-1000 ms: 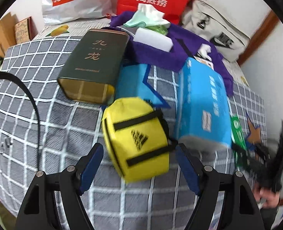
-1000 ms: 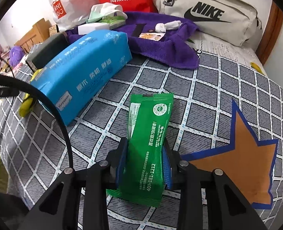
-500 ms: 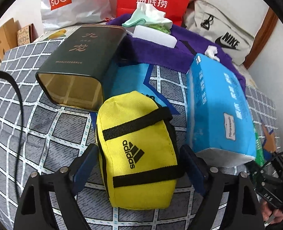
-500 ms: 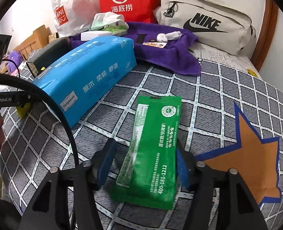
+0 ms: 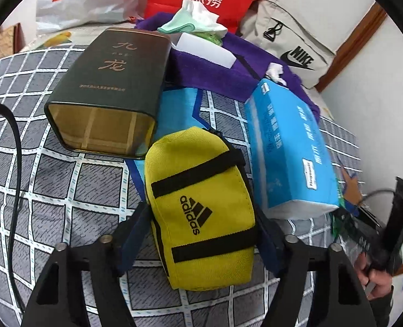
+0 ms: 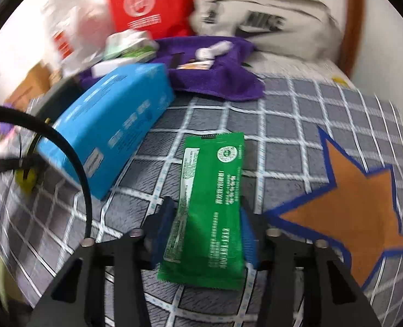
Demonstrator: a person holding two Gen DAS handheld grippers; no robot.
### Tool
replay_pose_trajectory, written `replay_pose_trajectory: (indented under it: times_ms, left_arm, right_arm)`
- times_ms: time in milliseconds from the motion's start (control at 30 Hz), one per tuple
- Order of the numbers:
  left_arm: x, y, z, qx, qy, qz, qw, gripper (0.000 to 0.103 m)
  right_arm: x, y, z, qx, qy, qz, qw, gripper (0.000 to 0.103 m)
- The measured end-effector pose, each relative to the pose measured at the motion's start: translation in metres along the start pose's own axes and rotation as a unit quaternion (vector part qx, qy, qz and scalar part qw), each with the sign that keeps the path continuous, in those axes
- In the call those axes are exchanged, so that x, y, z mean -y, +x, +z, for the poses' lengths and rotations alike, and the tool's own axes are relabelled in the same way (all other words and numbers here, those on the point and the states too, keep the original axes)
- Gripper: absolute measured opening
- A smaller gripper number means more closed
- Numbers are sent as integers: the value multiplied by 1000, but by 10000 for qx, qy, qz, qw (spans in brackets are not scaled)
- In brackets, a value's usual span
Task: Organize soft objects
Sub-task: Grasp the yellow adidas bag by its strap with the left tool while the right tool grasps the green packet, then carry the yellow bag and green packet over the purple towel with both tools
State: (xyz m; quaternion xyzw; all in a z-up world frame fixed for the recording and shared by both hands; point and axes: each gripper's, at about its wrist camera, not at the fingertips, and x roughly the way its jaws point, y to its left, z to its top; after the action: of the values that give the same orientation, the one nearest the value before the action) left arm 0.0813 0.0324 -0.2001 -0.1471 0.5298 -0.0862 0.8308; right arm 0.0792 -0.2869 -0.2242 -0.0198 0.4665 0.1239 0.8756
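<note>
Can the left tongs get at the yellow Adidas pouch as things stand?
Probably yes. The yellow pouch already sits between the fingers of the left tongs, which flank both sides, nothing lying on top. The blue tissue pack crowds its right side but doesn't block.

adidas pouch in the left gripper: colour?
Yellow with black straps and logo: adidas pouch, between the left gripper fingers. Left wrist view shows it best.

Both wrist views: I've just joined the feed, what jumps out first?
In the left wrist view, the yellow Adidas pouch fills the centre, squeezed between the left gripper pads, with the dark green tin behind it and the blue tissue pack on its right. In the right wrist view, the right gripper clamps the green sachet, beside an orange star on the checked bedcover.
</note>
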Motion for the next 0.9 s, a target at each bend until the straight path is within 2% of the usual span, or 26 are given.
replay_pose_trajectory:
  times_ms: [67,167,300,467,667,900]
  left_arm:
    - [-3,-3,2,-69,68,-236,9997,55]
    - [-4,-4,3,-251,221,-391,9987,49]
    - [-5,-5,2,-439,464,-566,9964,45]
    - [-8,-13,-1,-560,517,-682,9948,41]
    - [-14,-29,-2,-319,286,-476,9979,41]
    - [-24,-56,7,23,-14,-156,9999,41]
  right_arm:
    - [7,-3,3,-105,456,32,9989,36]
    - [9,-6,1,-172,778,-99,9968,34]
    - [2,-12,-6,-212,851,-383,9954,33]
    - [-3,-19,-19,-142,984,-431,9941,33]
    - [-6,-36,-16,-53,1024,-135,9946,33]
    - [-9,-49,12,27,766,322,9965,33]
